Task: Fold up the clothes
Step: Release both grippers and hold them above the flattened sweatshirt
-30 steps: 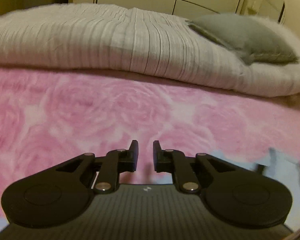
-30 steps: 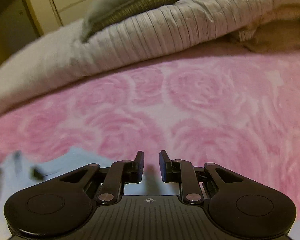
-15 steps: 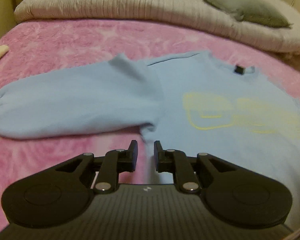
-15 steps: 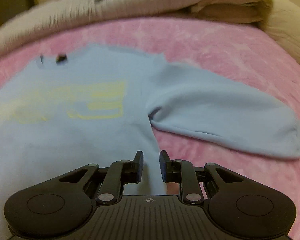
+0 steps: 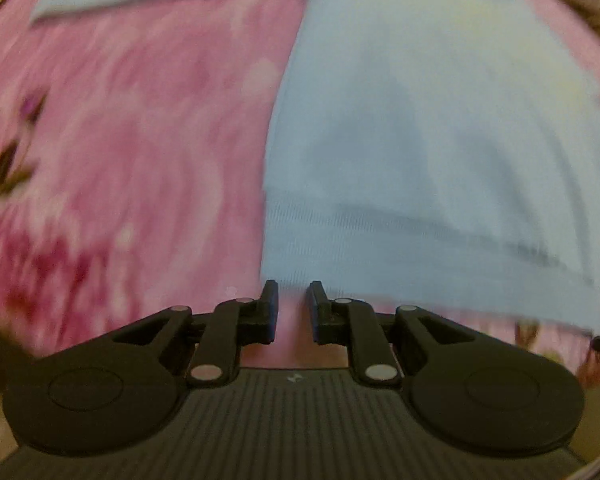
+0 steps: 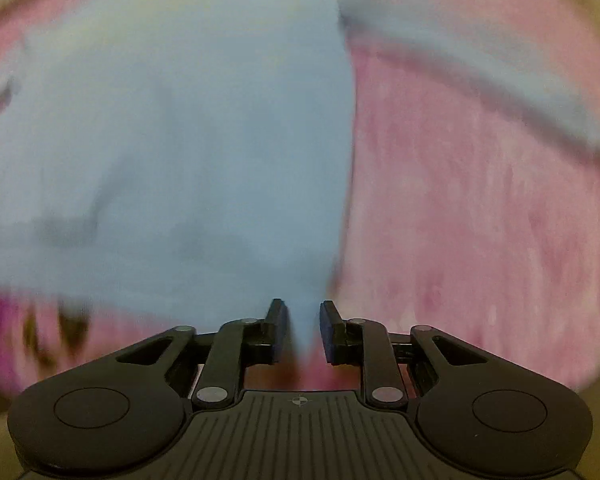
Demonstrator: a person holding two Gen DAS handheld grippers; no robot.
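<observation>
A light blue sweatshirt (image 5: pixel 420 152) is spread flat on a pink rose-patterned blanket (image 5: pixel 140 140). The left gripper (image 5: pixel 293 292) is held slightly parted and empty at the garment's lower left hem corner. The right gripper (image 6: pixel 303 310) is likewise parted, with the lower right hem corner seen between its fingers, not clamped.

Below me I see only the pink blanket (image 5: pixel 132 152) with its rose pattern, blurred, spreading across the bed on both sides.

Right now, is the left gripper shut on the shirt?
No, the left gripper is open with pink blanket showing between its fingers, just short of the shirt hem.
</observation>
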